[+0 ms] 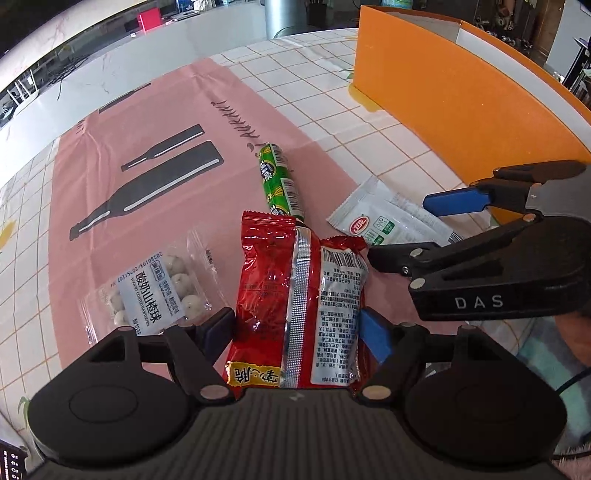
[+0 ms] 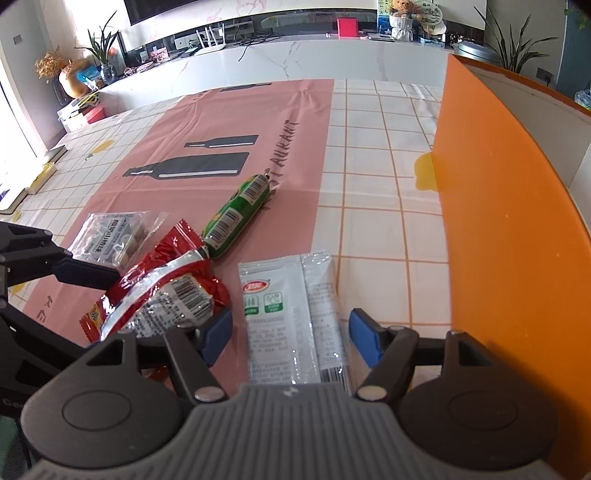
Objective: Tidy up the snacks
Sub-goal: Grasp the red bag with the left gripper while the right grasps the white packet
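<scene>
Nothing looks sorted yet: the left gripper (image 1: 297, 328) straddles the red packet (image 1: 295, 295) with jaws spread, the right gripper (image 2: 290, 332) likewise over the white sachet (image 2: 291, 314), beside the orange box (image 2: 498, 221).

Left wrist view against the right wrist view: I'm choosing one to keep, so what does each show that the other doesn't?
Only the left wrist view shows the right tool from outside, open over the white sachet.

Only the right wrist view shows the potted plants and the teddy bear behind the table.

Both show the red packet, the green sausage, the clear bag of white balls, the orange box and the pink mat.
</scene>
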{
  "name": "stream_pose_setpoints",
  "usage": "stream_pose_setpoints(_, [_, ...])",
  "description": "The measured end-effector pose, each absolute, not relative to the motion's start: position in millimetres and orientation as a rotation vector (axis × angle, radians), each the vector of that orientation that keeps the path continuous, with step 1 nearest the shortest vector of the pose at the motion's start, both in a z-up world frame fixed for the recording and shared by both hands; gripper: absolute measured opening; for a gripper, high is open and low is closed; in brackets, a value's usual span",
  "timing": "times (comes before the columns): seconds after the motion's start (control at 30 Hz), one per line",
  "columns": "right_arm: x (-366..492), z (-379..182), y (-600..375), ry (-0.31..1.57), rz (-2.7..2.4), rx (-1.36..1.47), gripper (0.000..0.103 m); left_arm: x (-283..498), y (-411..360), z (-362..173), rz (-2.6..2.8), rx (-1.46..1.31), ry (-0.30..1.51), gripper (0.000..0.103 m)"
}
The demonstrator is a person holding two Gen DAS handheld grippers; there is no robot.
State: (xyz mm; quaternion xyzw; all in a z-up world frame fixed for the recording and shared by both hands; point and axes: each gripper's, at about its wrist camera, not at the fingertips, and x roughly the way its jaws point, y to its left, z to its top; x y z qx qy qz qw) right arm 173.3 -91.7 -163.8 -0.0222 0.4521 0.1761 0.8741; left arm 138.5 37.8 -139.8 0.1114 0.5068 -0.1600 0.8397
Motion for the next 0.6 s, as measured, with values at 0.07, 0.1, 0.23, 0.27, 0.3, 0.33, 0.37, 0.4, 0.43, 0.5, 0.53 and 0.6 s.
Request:
stream_pose_setpoints(0.07, [172.8,-164.0,-89.9,0.942,0.367,-0.061,0.068,138.8,36.5,-143.2,-0.330,0.233,1.066,0.090])
stream_pose_setpoints(0.1, [172.2,-163.9,-88.6,0.938,0.364,-0.073,0.066,139.2,36.2,-144.4,-0.326,0.224,1.061,0.091])
stream_pose_setpoints(0.23, [171.6,-163.3,-87.5,0.928,0.349,-0.091,0.053,139.2,37.8,-144.4,-0.324,0.182,1.054,0.085])
stream_pose_setpoints(0.27, [171.7,-163.2,-87.9,0.927,0.348,-0.090,0.050,139.3,38.7,-144.3,-0.317,0.171,1.056,0.084])
stream_pose_setpoints(0.3, [171.7,-162.9,-88.2,0.926,0.348,-0.089,0.050,139.0,39.5,-144.2,-0.309,0.160,1.057,0.084])
stream_pose_setpoints(0.33, [172.0,-162.8,-88.5,0.926,0.346,-0.084,0.049,138.6,40.0,-144.1,-0.299,0.151,1.056,0.084])
stream_pose_setpoints(0.37, [172.1,-162.7,-89.0,0.925,0.345,-0.079,0.048,138.1,40.2,-143.8,-0.290,0.146,1.056,0.084])
stream_pose_setpoints(0.4, [172.0,-162.3,-89.3,0.923,0.344,-0.077,0.048,137.6,40.0,-143.1,-0.280,0.144,1.055,0.084])
stream_pose_setpoints(0.43, [171.4,-161.6,-89.3,0.920,0.340,-0.078,0.047,136.8,39.7,-141.6,-0.267,0.146,1.053,0.084])
stream_pose_setpoints(0.5, [170.6,-159.2,-90.2,0.910,0.330,-0.079,0.047,135.4,39.2,-135.9,-0.246,0.145,1.041,0.084])
stream_pose_setpoints(0.53, [170.2,-155.9,-90.9,0.900,0.325,-0.073,0.046,134.5,39.3,-131.9,-0.241,0.139,1.034,0.084])
stream_pose_setpoints(0.6, [169.2,-147.4,-91.9,0.875,0.319,-0.071,0.046,133.5,39.5,-123.8,-0.233,0.128,1.023,0.084])
